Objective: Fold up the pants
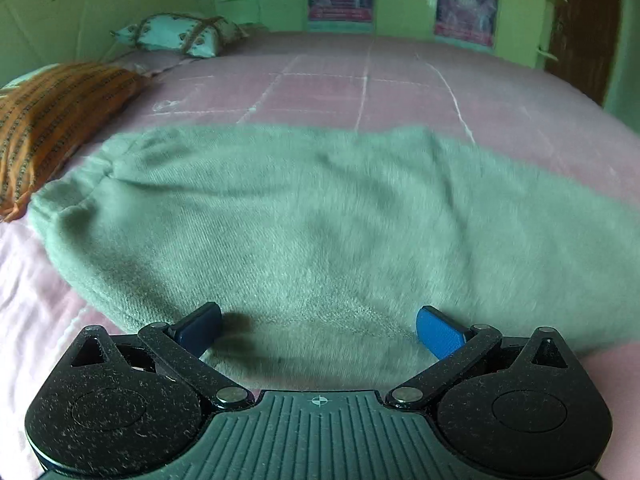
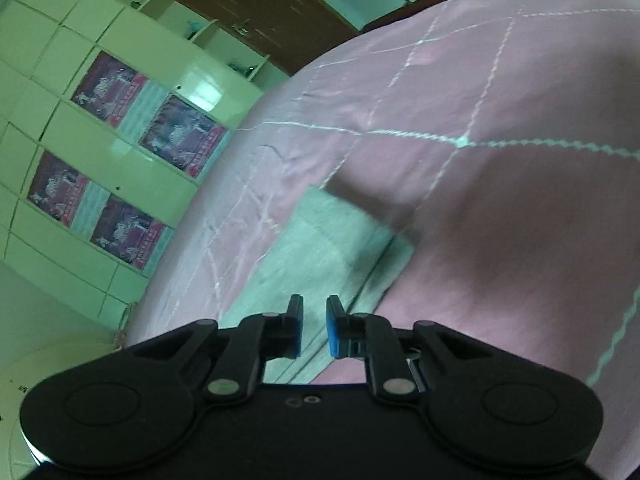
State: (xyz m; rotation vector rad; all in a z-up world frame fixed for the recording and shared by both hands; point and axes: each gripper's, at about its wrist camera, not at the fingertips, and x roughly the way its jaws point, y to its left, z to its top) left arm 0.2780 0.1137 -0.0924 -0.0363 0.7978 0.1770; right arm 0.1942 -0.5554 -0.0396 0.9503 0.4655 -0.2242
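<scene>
- a wide bed (image 1: 400, 80) carried everything, covered with a pink quilted bedspread (image 2: 500, 220) stitched in pale lines forming large squares.
- grey-green fleece pants (image 1: 304, 220) lay spread directly on the bedspread, near its front edge, with the gathered waistband at the left.
- in the right wrist view, one pant leg end (image 2: 332, 240) lay flat on the cover, its hem doubled.
- an orange striped pillow (image 1: 52, 120) rested at the left, just beside the waistband.
- a white patterned pillow (image 1: 180, 34) lay farther back, near the wall.
</scene>
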